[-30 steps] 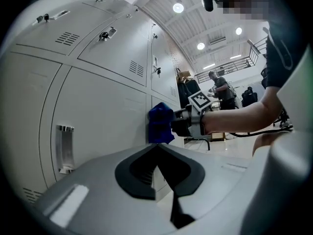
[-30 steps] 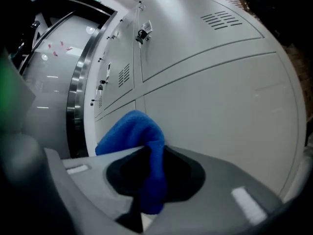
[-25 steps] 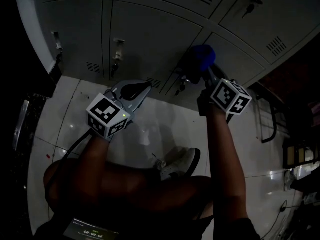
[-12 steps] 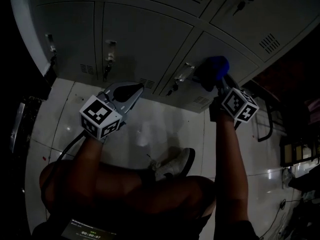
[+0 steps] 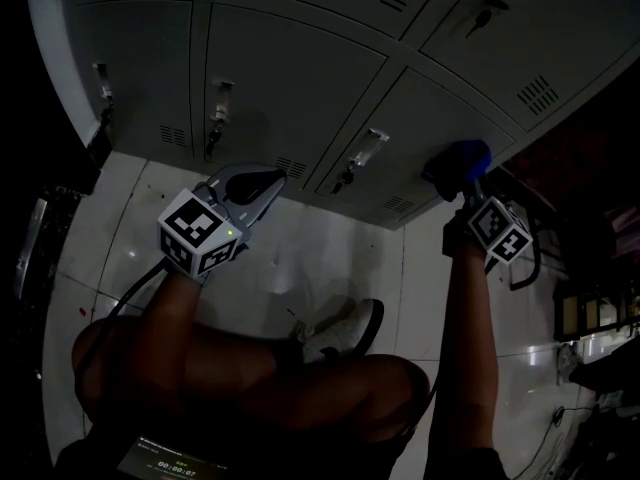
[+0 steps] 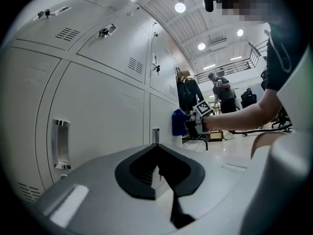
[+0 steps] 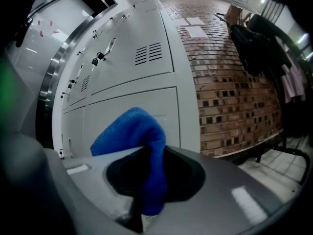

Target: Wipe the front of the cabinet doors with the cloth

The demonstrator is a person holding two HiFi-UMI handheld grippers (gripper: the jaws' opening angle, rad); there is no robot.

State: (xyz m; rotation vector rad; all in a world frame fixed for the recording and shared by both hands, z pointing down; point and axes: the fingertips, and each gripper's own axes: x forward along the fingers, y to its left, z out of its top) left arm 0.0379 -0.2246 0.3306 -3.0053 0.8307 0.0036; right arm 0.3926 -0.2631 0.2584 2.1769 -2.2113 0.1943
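- We clamp a fold of the blue cloth [image 5: 462,158] between the closed jaws of the right gripper [image 5: 468,180], so a bunched pad juts out for wiping.
- The cloth appears pressed on the lower right corner of the far-right cabinet door [image 5: 450,108].
- Its long axis follows the jaws, tip toward the door.
- Our left gripper [image 5: 262,183] hangs to the left, jaws together on nothing, clear of the wiping.
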